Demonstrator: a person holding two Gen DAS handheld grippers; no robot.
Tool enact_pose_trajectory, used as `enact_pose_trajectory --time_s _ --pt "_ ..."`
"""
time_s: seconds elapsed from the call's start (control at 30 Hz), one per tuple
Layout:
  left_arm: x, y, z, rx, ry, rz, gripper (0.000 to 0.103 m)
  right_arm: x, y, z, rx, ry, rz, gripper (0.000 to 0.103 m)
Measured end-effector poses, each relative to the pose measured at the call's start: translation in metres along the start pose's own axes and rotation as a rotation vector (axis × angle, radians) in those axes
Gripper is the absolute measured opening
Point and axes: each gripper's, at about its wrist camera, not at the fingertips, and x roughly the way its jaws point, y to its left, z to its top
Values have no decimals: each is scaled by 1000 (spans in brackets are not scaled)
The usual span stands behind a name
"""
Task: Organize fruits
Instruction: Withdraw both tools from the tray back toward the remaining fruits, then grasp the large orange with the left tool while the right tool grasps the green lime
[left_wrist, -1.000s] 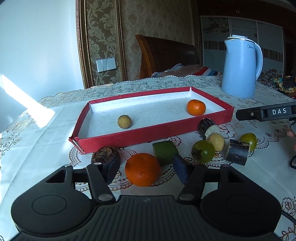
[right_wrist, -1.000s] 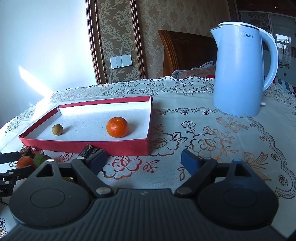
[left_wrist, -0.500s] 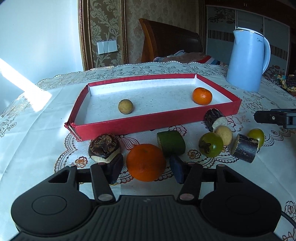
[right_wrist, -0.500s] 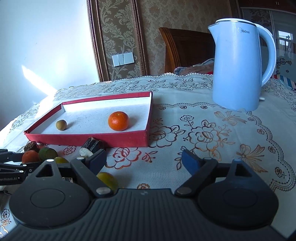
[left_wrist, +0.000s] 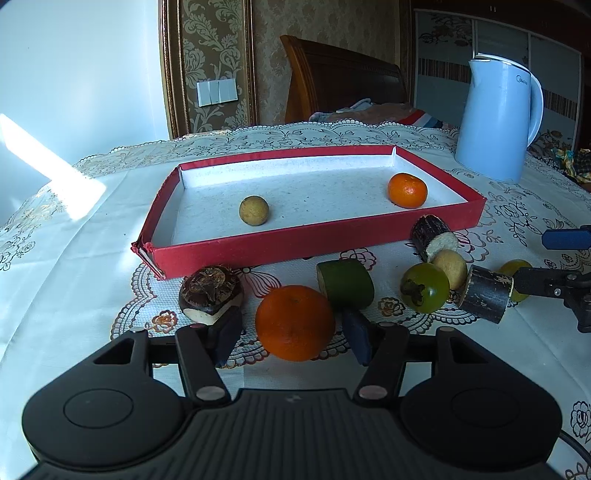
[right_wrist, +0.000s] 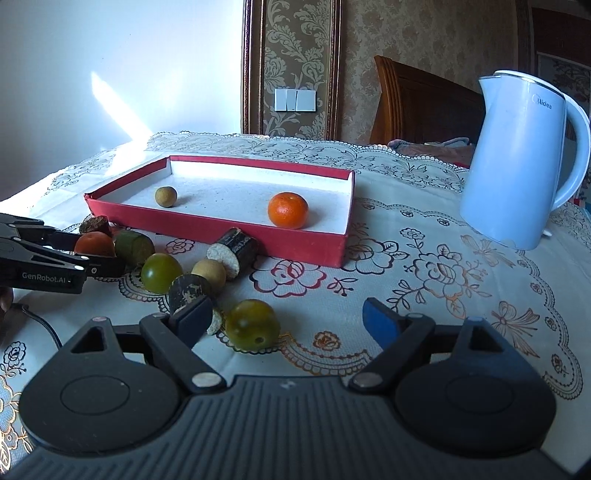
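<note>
Large orange (left_wrist: 295, 322) sits on the bench (left_wrist: 74, 280) between the left gripper (left_wrist: 291, 338) jaws, which are opening; pads flank it with gaps showing, no clear contact. Its lower edge is cut off by the gripper body. Right gripper (right_wrist: 284, 323) jaws stand wide and empty, an olive-green fruit (right_wrist: 252, 324) between them, a dark cane piece (right_wrist: 189, 291) half hidden behind one pad. The red tray (left_wrist: 295, 240) beyond holds a small orange (left_wrist: 407, 190) and a tan fruit (left_wrist: 253, 210). Blue kettle (left_wrist: 498, 118) stands far right.
</note>
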Motion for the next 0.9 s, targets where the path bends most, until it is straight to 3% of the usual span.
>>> enact_pose_trajectory --time_s 0.1,0.33,0.47,0.73,0.9 --pt "0 0 0 -1 1 3 61 4 -3 0 5 12 -43 87" --pt "0 1 0 -4 3 9 63 4 5 -2 -29 17 -25 86" --pt "0 1 0 -3 3 10 63 21 11 0 -58 88 -33 84" --pt "0 1 0 -5 1 8 63 23 8 0 -29 76 11 57" --pt "-1 1 0 -6 -7 6 63 23 13 0 -53 73 14 48"
